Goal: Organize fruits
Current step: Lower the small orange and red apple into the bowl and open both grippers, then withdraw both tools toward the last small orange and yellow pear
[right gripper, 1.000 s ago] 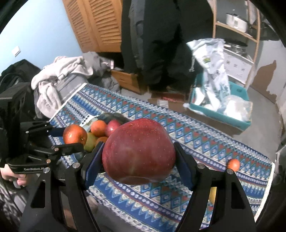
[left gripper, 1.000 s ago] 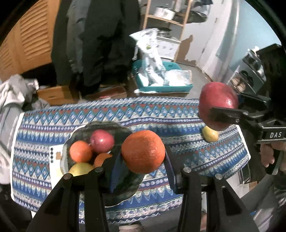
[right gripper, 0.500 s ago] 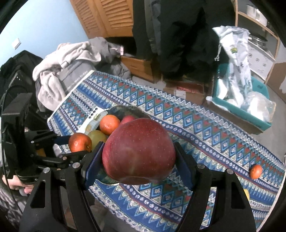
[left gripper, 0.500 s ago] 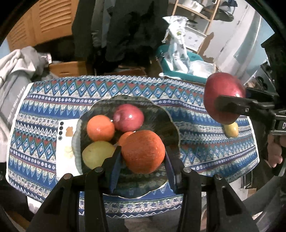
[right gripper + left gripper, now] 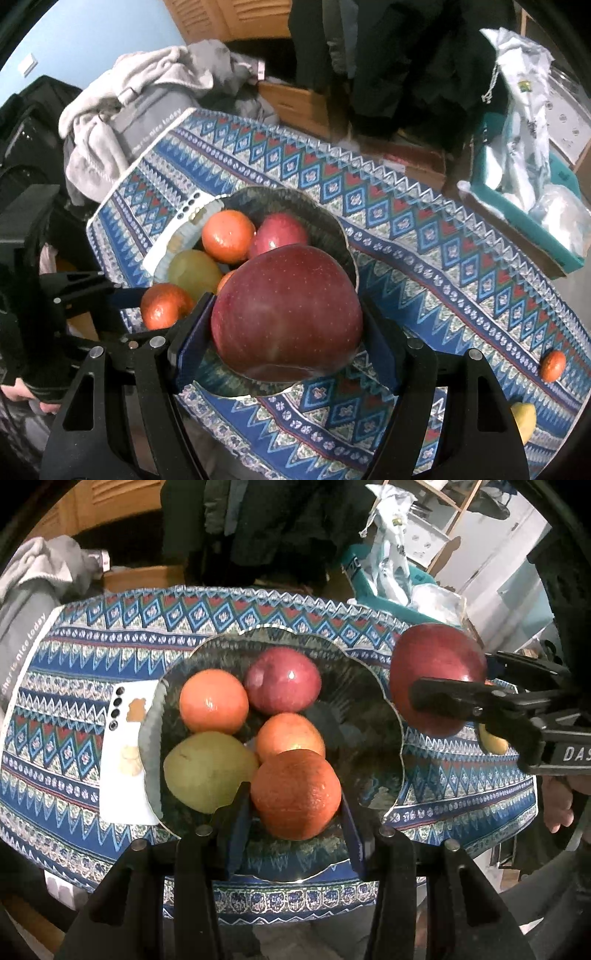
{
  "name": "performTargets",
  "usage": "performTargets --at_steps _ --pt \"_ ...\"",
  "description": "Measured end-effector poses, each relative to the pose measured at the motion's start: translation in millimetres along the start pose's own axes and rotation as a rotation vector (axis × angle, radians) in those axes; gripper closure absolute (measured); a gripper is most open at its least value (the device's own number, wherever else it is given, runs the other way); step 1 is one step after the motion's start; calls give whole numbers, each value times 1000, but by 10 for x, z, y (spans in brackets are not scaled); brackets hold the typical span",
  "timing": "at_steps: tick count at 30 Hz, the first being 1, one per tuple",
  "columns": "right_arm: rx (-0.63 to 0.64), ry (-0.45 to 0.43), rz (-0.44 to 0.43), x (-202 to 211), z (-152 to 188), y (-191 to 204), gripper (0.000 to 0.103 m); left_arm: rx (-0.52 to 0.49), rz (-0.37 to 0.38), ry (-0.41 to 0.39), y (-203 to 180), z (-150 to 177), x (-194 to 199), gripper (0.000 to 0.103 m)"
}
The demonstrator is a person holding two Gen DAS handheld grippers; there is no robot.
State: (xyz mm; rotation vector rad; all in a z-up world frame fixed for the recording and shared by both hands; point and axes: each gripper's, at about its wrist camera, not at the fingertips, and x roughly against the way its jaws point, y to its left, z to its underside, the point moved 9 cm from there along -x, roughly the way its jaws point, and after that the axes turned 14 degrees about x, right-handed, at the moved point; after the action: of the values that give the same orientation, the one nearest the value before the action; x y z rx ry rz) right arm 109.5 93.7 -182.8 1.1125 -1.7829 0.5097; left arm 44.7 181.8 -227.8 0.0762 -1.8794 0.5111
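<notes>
Above the dark bowl on the bench, the left hand-held gripper clamps an orange — the right hand-held gripper clamps a red apple beside it.

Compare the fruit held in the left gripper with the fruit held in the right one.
The round orange fruit in the left hand-held gripper has dull, pebbled skin; the dark red apple in the right hand-held gripper is smooth and speckled. The orange looks smaller than the apple. Both are clamped between blue pads above the dark scalloped bowl.
</notes>
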Motion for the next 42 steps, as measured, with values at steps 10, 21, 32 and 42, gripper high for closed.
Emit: performTargets --at_steps 10,21,32,42 --pt "31 82 5 -383 121 29 28 32 -29 63 119 99 -249 57" --pt "40 140 20 -614 224 -2 27 48 -62 112 208 158 -452 57" --pt "33 131 30 -615 199 -6 27 70 -51 120 213 150 -441 44" --pt "2 51 51 -269 50 -50 27 47 -55 46 149 41 -167 36"
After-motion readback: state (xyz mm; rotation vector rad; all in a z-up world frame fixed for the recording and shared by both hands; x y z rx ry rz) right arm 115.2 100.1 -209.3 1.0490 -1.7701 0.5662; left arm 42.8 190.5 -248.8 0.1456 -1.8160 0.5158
